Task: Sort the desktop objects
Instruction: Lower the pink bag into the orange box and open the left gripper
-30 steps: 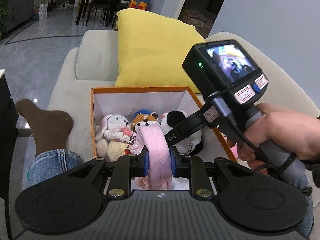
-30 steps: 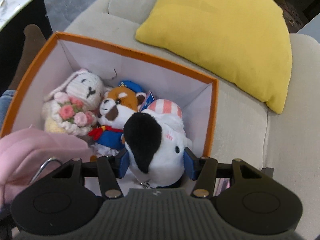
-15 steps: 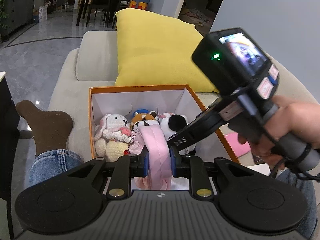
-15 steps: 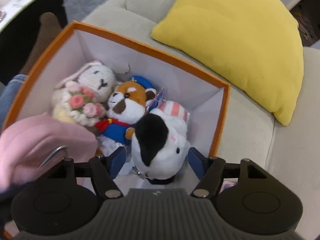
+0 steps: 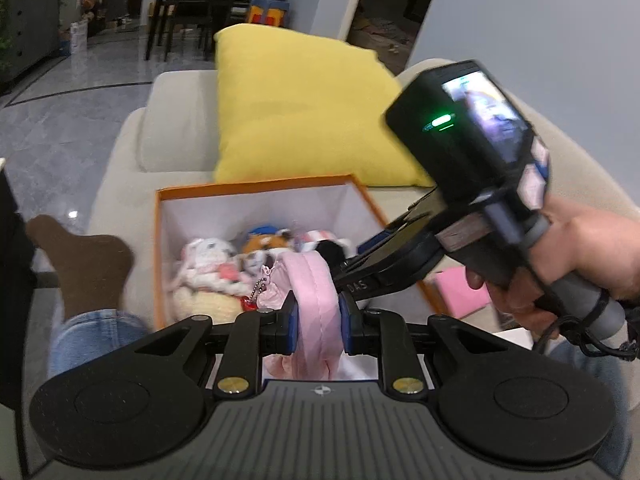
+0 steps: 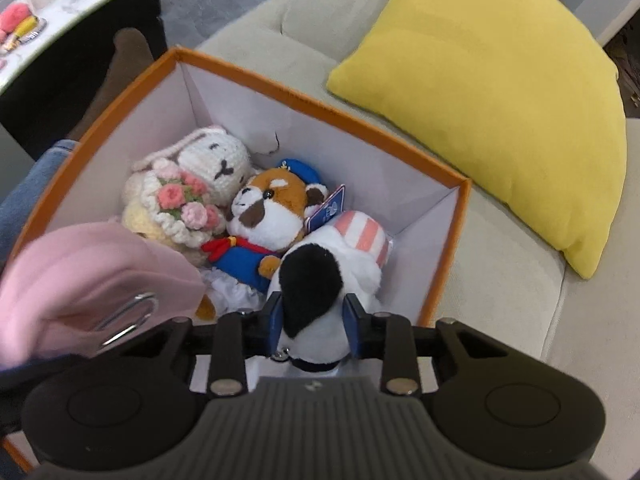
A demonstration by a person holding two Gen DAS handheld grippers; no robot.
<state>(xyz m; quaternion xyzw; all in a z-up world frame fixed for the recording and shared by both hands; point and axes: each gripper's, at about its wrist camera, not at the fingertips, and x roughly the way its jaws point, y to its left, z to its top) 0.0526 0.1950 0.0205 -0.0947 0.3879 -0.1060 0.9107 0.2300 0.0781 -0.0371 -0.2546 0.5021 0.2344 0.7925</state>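
A: Status? Right gripper (image 6: 311,330) jaws just closed in on the black-and-white plush (image 6: 320,300), pads now pressing its sides, at the orange box's (image 6: 448,248) near right corner.

B: Left gripper (image 5: 317,322) clamped on the pink pouch (image 5: 312,300), over the box's near edge.

A: Both look soft, light, squashy. Grip mid-body.

B: Tight beside the fox plush (image 6: 268,216); room is straight up. Mind the rim.

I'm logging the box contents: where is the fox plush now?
In the right wrist view, the fox plush lies mid-box, between the crochet bunny and the black-and-white plush.
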